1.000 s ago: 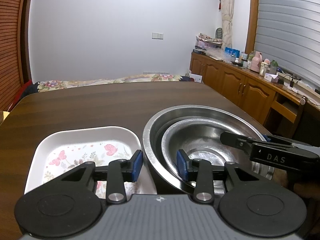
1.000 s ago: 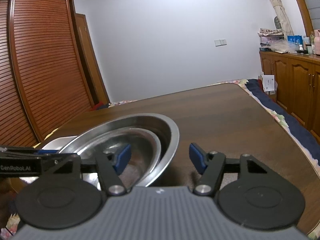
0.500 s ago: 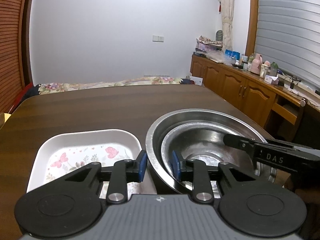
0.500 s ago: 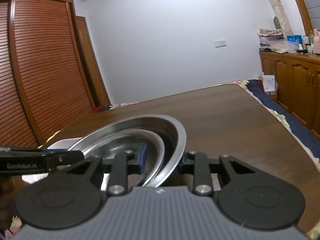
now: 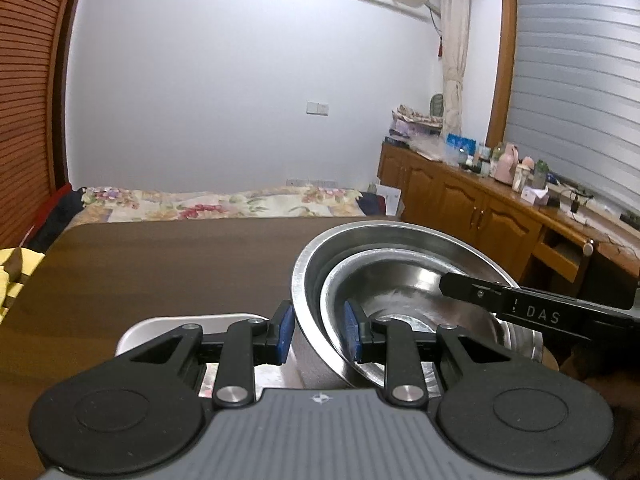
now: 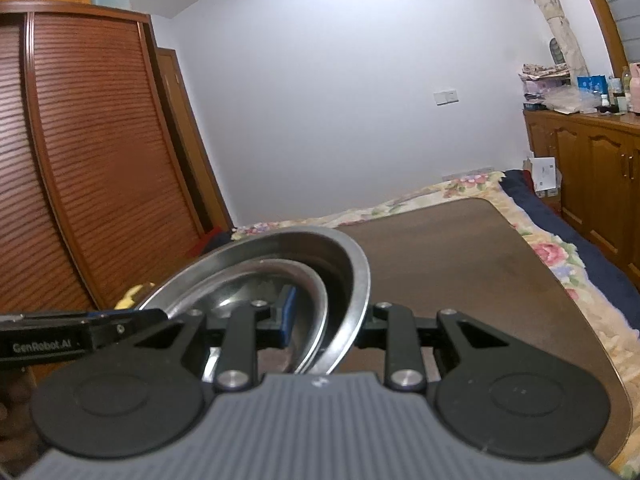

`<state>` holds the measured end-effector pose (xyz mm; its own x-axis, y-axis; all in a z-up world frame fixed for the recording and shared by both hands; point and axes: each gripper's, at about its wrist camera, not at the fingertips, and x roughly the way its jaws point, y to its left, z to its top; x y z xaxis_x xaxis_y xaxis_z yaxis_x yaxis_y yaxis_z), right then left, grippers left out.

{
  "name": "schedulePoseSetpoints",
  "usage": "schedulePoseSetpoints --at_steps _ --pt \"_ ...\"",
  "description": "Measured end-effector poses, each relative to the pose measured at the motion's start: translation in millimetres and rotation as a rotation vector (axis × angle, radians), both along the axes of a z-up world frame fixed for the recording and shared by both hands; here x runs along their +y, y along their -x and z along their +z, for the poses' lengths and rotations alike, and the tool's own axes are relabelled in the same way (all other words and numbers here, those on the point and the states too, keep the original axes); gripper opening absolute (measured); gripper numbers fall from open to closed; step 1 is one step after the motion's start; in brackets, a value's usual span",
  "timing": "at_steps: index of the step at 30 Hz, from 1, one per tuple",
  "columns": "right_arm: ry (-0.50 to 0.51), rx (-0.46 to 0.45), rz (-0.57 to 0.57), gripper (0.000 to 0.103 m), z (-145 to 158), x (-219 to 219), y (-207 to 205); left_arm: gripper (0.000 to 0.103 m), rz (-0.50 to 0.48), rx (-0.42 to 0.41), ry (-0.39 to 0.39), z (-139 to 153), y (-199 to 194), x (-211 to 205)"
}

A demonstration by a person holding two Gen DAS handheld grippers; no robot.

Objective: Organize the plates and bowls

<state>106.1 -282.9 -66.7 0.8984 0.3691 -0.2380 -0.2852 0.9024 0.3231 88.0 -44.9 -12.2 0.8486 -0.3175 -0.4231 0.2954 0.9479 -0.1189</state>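
Two steel bowls are nested, a small bowl (image 5: 404,268) inside a large bowl (image 5: 400,232). My left gripper (image 5: 317,334) is shut on their left rims, one blue pad outside the large bowl's wall and one inside the small bowl. My right gripper (image 6: 326,316) is shut on the opposite rims of the large bowl (image 6: 354,256) and small bowl (image 6: 280,276); its outer pad is hidden behind the rim. The bowls hang above the brown table (image 5: 160,264). A white floral tray (image 5: 168,322) lies below my left gripper, mostly hidden.
A bed with a flowered cover (image 5: 224,204) lies past the table's far edge. Wooden cabinets (image 5: 460,204) with bottles line the right wall. A slatted wardrobe (image 6: 100,160) stands at the left. The table's right edge (image 6: 592,340) runs beside the bedding.
Both grippers closed on the bowls' rims, the right one from wide apart. Both then rose with the nested bowls, and the table and tray sank lower in view.
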Motion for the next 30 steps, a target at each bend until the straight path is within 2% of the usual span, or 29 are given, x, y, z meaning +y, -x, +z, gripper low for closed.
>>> schedulePoseSetpoints --at_steps 8,21,30 --pt "-0.019 0.011 0.054 0.03 4.4 21.0 -2.8 0.028 0.05 -0.027 0.035 14.1 12.3 26.4" --pt "0.002 0.056 0.147 0.03 -5.7 72.1 -15.9 0.028 0.146 -0.03 0.072 -6.4 12.0 81.0" --pt "0.024 0.075 0.176 0.03 -12.4 90.2 -18.4 0.028 0.161 -0.008 0.075 -17.8 4.1 102.7"
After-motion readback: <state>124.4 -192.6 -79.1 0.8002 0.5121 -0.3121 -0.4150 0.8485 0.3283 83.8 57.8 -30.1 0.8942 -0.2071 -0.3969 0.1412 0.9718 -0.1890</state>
